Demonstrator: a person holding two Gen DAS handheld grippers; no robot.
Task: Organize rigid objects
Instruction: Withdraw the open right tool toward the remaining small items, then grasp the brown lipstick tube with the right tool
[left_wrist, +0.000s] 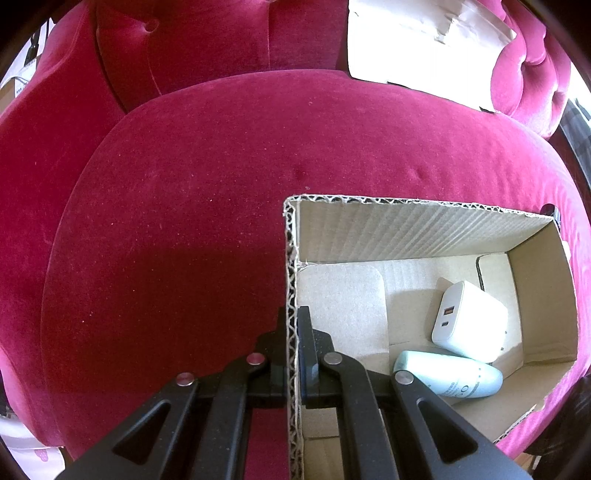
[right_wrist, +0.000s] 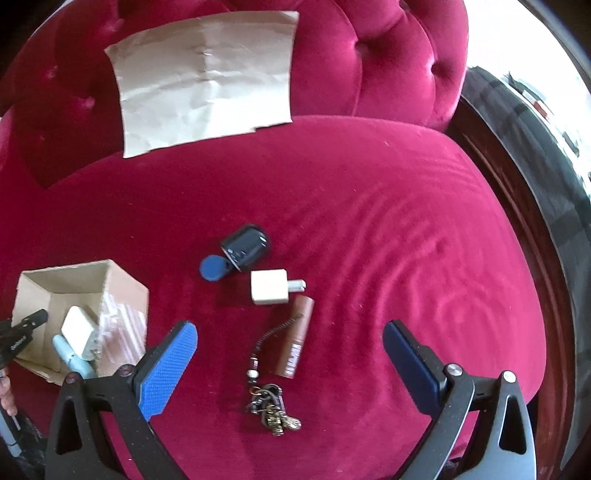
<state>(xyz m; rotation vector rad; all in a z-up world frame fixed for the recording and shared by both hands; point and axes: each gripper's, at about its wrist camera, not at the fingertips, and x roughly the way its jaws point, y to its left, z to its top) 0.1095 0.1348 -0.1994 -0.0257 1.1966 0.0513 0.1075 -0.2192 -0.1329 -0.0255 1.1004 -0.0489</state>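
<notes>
My left claw (left_wrist: 292, 332) is clenched on the near-left wall of the cardboard box (left_wrist: 406, 229). Inside it, at four o'clock, a pale tube (left_wrist: 448, 374) lies against a white charger (left_wrist: 469, 321). My right claw (right_wrist: 290, 354) hangs released over the red sofa cushion (right_wrist: 369, 221). Between its fingers I see a bunch of keys (right_wrist: 273, 410), then a brown tube (right_wrist: 295, 338). At twelve o'clock beyond sit a white plug (right_wrist: 269, 287) and a dark case (right_wrist: 245, 245). Farthest, paper (right_wrist: 207, 77) rests against the backrest.
</notes>
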